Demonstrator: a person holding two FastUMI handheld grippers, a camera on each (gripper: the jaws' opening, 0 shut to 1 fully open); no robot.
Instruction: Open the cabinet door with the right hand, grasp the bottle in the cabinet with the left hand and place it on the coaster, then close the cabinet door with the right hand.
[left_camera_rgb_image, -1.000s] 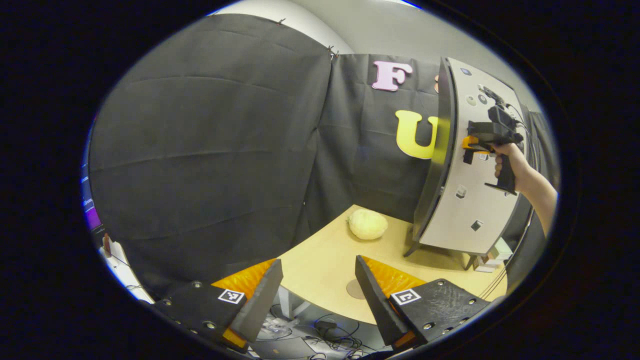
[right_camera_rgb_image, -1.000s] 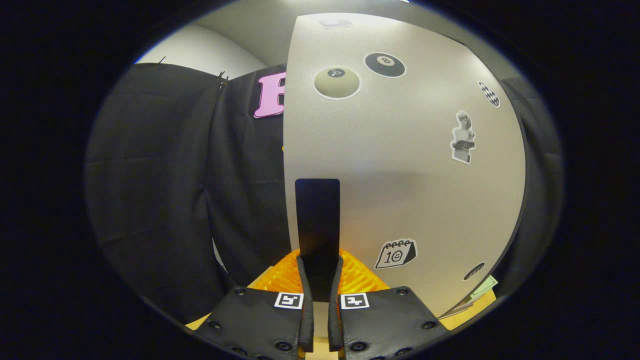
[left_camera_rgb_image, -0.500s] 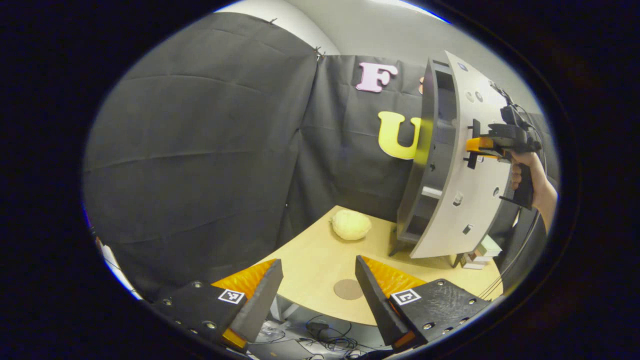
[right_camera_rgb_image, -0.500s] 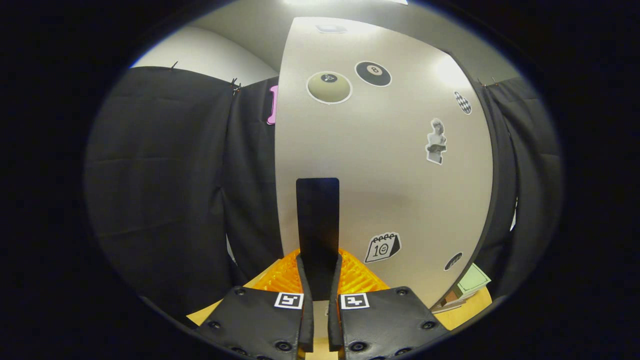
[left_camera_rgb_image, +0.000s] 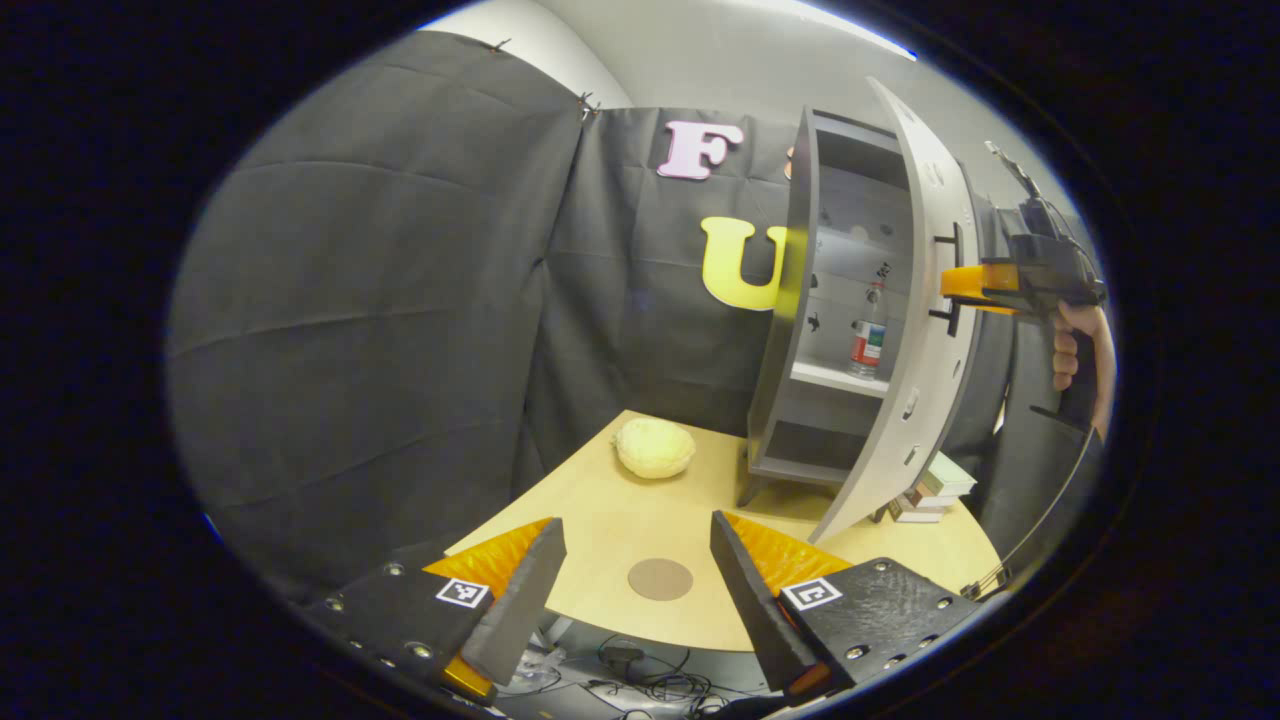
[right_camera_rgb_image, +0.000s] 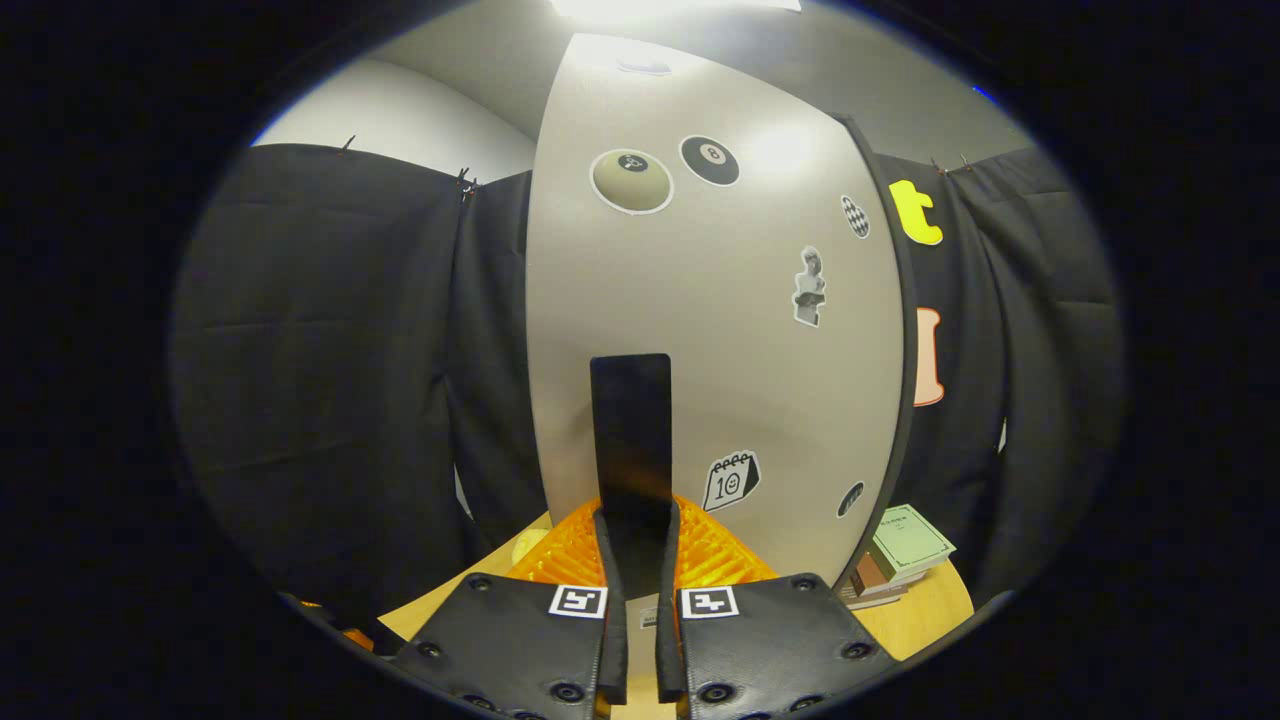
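Black-curtained booth, cabinet door (left_camera_rgb_image: 915, 330) swung partly open over a pale wooden tabletop (left_camera_rgb_image: 620, 520).
Left gripper view: the left gripper (left_camera_rgb_image: 635, 575) hovers with fingers spread wide above the round coaster (left_camera_rgb_image: 660, 579); the bottle (left_camera_rgb_image: 868, 335) stands upright on a shelf inside the cabinet (left_camera_rgb_image: 800, 330); a yellowish lump (left_camera_rgb_image: 654, 447) lies near the cabinet. Right gripper view: the right gripper (right_camera_rgb_image: 640, 580) has its fingers pinched on the door's black handle (right_camera_rgb_image: 630, 430); books (right_camera_rgb_image: 900, 555) lie behind the door.

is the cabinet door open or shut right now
Open. In the left gripper view the cabinet door stands swung away from the cabinet, showing the bottle upright on a shelf; the right tongs clamp its handle.
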